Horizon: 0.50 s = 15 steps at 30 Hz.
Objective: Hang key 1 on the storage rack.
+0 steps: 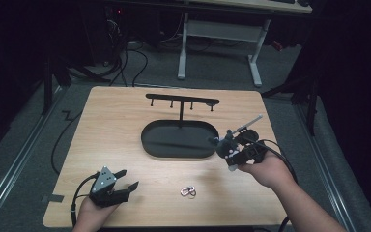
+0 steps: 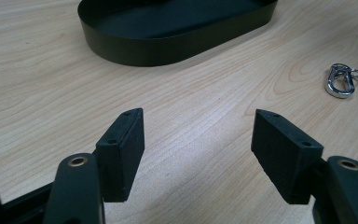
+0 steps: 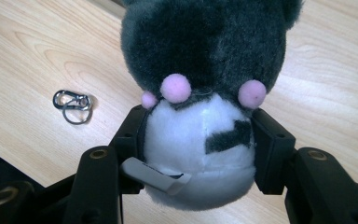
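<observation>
Right tongs [image 3: 200,140] clamped on the white belly of a small plush toy [image 3: 205,88], dark grey head with pink dots pointing away, held in the air above the right part of the counter [image 1: 125,111], just beside the right end of the black oval tray [image 1: 154,147]. Left tongs [image 2: 198,144] apart, nothing between them, resting low near the front left corner of the counter. A silver clip with a ring [image 1: 188,192] lying loose near the front edge, roughly midway between the two hands. Behind the tray's middle, a black stand with a crossbar and small hooks [image 1: 182,101], nothing hanging there. Likely aim: hanging the toy on a hook or setting it in the tray. Risks from here: soft, round belly squeezed at its sides only, so liable to roll or slip out under a quick swing; a grey tag poking out at the left pad, possibly thinning the grip there. No loop for a hook visible on the toy, so a try at the crossbar may simply knock the light stand over. Tray wall close to the toy, easy to catch on the way across and shove along the counter. Loose clip at risk of being swept off the front edge by a sleeve or trailing cable.
</observation>
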Each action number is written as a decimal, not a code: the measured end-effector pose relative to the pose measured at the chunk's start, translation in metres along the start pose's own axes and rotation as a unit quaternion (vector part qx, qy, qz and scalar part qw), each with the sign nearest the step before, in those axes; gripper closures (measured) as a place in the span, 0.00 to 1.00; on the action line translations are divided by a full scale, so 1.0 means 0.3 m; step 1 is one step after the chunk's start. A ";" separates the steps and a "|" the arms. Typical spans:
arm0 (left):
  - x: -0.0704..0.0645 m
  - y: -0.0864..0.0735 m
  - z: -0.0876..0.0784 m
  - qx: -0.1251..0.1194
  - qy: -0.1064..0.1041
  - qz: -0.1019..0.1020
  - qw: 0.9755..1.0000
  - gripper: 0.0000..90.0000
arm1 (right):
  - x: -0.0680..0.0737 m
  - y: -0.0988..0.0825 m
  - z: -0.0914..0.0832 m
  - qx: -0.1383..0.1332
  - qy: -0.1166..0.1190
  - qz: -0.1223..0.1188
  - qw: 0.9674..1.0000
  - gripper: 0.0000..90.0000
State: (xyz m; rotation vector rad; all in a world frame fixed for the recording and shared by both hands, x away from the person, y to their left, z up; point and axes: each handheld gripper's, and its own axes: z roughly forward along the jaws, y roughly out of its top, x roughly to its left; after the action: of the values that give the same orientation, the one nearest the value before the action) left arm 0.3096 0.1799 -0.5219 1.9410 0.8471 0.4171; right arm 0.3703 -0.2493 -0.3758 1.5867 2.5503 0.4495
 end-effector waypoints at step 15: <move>0.005 -0.001 -0.003 0.001 0.000 -0.001 1.000 0.39 | -0.007 0.098 -0.056 0.002 0.006 -0.001 1.000 0.53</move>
State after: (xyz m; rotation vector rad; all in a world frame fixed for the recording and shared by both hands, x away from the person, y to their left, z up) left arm 0.3102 0.1817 -0.5218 1.9424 0.8498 0.4160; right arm 0.3925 -0.2424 -0.3510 1.5877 2.5629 0.4555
